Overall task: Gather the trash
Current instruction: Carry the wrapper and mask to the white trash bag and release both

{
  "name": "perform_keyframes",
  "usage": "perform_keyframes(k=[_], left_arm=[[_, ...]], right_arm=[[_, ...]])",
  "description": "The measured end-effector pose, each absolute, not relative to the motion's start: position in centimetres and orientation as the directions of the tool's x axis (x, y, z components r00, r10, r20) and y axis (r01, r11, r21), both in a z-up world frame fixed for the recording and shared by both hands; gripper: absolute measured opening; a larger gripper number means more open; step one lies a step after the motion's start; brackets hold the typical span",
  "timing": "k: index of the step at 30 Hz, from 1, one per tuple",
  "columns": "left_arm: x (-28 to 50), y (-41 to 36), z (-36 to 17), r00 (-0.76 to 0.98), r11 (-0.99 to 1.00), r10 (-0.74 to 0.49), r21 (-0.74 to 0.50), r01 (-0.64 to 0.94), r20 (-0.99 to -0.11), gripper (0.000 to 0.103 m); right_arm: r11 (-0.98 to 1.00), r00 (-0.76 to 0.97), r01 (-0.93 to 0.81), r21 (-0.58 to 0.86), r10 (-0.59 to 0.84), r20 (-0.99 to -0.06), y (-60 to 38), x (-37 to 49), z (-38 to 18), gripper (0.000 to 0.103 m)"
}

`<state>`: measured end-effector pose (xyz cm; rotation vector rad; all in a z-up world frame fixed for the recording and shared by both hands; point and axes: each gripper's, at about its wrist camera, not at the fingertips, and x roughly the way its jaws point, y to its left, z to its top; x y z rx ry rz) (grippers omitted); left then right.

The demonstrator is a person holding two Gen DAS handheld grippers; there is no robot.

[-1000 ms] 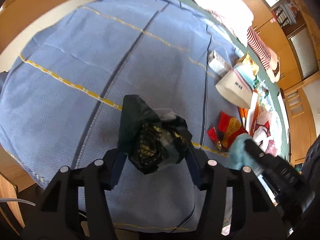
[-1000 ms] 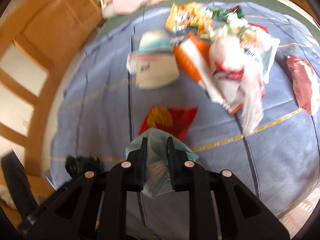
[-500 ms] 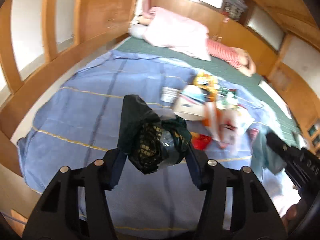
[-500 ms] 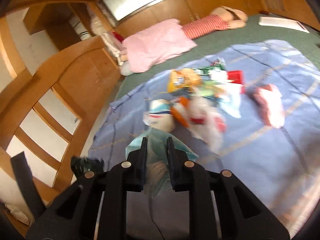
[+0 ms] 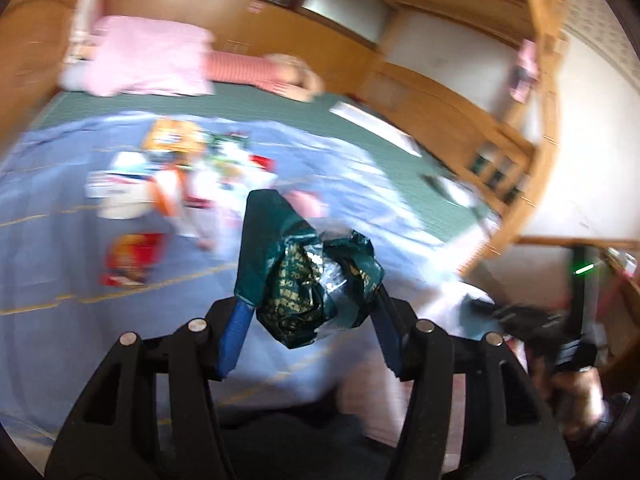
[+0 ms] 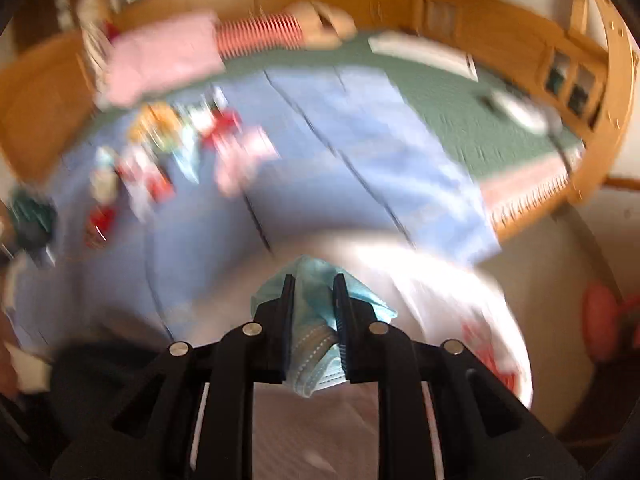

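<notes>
green wrapper: crumpled dark green foil wrapper with gold print, off the bed, in mid-air near the camera, clamped between the blue pads of the left gripper.
left gripper: jaws about half spread, closed on the wrapper; bulk sticks out past the tips, one flap stands up on the left side.
face mask: light blue face mask, pinched in the right gripper; folded pleats hang below the jaws, near edge.
right gripper: jaws narrow, tight on the mask.
white bag: pale, blown-out bag-like shape directly under and right of the right gripper; looks like the drop target, too blurred to be sure.
remaining trash: pile of snack packets on the blue blanket, far left in both views, well apart from both grippers; red packet lies nearer.
step: carry both pieces to the bag, judged from frames.
how to do well: hold both grips firm till each is over the opening; get the mask centred above the bag before letting go, it is light and may drift; release one hand at a time; open left wide, the wrapper flap may snag on the pad.
risk: heavy blur, bag rim not readable, so a drop could miss.
</notes>
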<state>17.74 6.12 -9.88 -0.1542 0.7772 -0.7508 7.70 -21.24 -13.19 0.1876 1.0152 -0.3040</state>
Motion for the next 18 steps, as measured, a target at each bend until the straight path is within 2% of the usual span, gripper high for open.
perform_keyframes(k=[2, 3, 4, 6, 9, 12, 13, 14, 16, 18], left_arm=[[17.4, 3.9, -10.1, 0.376, 0.655, -0.736, -0.452, 0.605, -0.563, 0.056], [17.0, 3.1, -10.4, 0.337, 0.622, -0.760, -0.475, 0.622, -0.555, 0.057], [16.6, 2.1, -10.6, 0.293, 0.587, -0.783, -0.495, 0.641, -0.549, 0.057], [15.5, -0.6, -11.3, 0.193, 0.510, -0.817, -0.525, 0.682, -0.543, 0.058], [13.6, -3.9, -13.0, 0.039, 0.403, -0.839, -0.572, 0.714, -0.543, 0.062], [12.5, -6.9, -14.9, -0.093, 0.328, -0.834, -0.624, 0.709, -0.544, 0.075], [12.4, -7.3, -15.4, -0.106, 0.327, -0.830, -0.633, 0.702, -0.547, 0.083], [12.7, -7.7, -15.8, -0.109, 0.339, -0.827, -0.644, 0.686, -0.552, 0.086], [14.2, -7.1, -16.1, -0.111, 0.355, -0.840, -0.692, 0.629, -0.532, 0.087], [16.6, -4.7, -16.0, -0.071, 0.357, -0.884, -0.765, 0.535, -0.462, 0.090]], right_arm=[[0.936, 0.383, 0.343, 0.080, -0.061, -0.922, -22.6, 7.2, -15.8, 0.031], [0.912, 0.378, 0.386, 0.138, -0.019, -0.926, -23.8, 6.4, -16.3, 0.043], [0.886, 0.403, 0.430, 0.174, -0.015, -0.915, -25.0, 5.8, -16.1, 0.057], [0.826, 0.490, 0.525, 0.206, -0.095, -0.867, -27.4, 4.2, -14.2, 0.068], [0.786, 0.562, 0.583, 0.205, -0.208, -0.801, -29.6, 2.6, -10.9, 0.069], [0.776, 0.594, 0.599, 0.198, -0.264, -0.760, -30.3, 1.8, -9.3, 0.075], [0.776, 0.602, 0.599, 0.199, -0.272, -0.751, -30.2, 1.4, -9.1, 0.076], [0.778, 0.610, 0.596, 0.200, -0.275, -0.743, -30.3, 1.2, -9.1, 0.076], [0.785, 0.614, 0.587, 0.196, -0.274, -0.740, -29.9, 1.4, -9.2, 0.076], [0.793, 0.617, 0.575, 0.200, -0.259, -0.743, -29.6, 2.0, -9.1, 0.076]])
